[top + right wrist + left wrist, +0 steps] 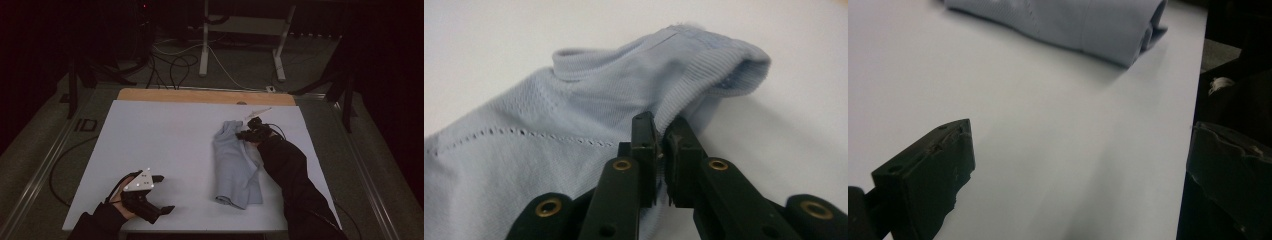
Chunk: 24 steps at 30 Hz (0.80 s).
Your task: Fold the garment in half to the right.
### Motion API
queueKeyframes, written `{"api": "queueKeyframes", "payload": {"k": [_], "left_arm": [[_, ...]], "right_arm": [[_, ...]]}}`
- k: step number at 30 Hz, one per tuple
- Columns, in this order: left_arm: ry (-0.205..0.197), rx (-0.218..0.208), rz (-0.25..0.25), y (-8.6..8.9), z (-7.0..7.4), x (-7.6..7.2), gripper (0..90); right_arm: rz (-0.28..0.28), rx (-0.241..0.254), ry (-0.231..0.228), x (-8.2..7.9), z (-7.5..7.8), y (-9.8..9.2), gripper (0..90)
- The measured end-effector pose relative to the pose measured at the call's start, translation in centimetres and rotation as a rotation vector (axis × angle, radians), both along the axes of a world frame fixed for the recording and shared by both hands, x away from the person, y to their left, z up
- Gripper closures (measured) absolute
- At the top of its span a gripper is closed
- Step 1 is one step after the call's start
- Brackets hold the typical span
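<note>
black claw [663, 150] on ribbed blue knit [574, 130]

1. The shirt [549, 150] pinched in the right claw [663, 145] is pale blue, with a dotted stitch line and ribbed hem.
2. Both claws are black; the right has brass rivets.
3. The counter [150, 140] is white, with a tan wood edge beyond the claws.

I see a white board [165, 150] covering a wooden table [200, 95]. One folded light-blue garment [235, 165] lies on the board's right half.
</note>
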<state>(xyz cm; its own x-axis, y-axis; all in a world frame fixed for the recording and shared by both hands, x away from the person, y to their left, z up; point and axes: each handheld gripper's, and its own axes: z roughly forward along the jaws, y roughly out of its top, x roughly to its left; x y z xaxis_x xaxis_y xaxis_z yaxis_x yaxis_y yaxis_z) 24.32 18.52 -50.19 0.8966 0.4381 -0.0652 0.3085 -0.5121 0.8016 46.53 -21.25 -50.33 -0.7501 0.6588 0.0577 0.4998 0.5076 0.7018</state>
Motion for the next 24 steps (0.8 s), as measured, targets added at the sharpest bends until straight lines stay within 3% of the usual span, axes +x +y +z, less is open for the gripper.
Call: {"api": "queueKeyframes", "payload": {"k": [4, 7, 16, 18, 22, 24], "left_arm": [[0.01, 0.002, 0.015, 0.6, -0.6, -0.3, 0.5], [0.011, -0.01, 0.025, 1.0, -0.7, -0.4, 0.5], [0.005, -0.027, 0.041, 2.0, -0.3, -0.4, 0.5], [0.009, -0.042, 0.049, 2.3, -0.3, -0.4, 0.5], [0.007, -0.043, 0.054, 2.6, -0.2, -0.4, 0.5], [0.005, -0.042, 0.053, 2.6, -0.2, -0.5, 0.5]], "right_arm": [[-0.007, 0.029, -0.038, 0.6, 1.6, 0.2, 85.0], [-0.018, 0.007, -0.032, 1.4, 1.9, 0.5, 85.0], [-0.06, -0.088, 0.02, 2.7, -0.4, 0.6, 82.2], [-0.071, -0.069, 0.015, 2.8, -0.6, 0.5, 80.1], [-0.083, -0.09, 0.024, 3.0, -1.3, 0.6, 68.4], [-0.104, -0.089, 0.019, 3.1, -1.3, 0.5, 54.5]]}}
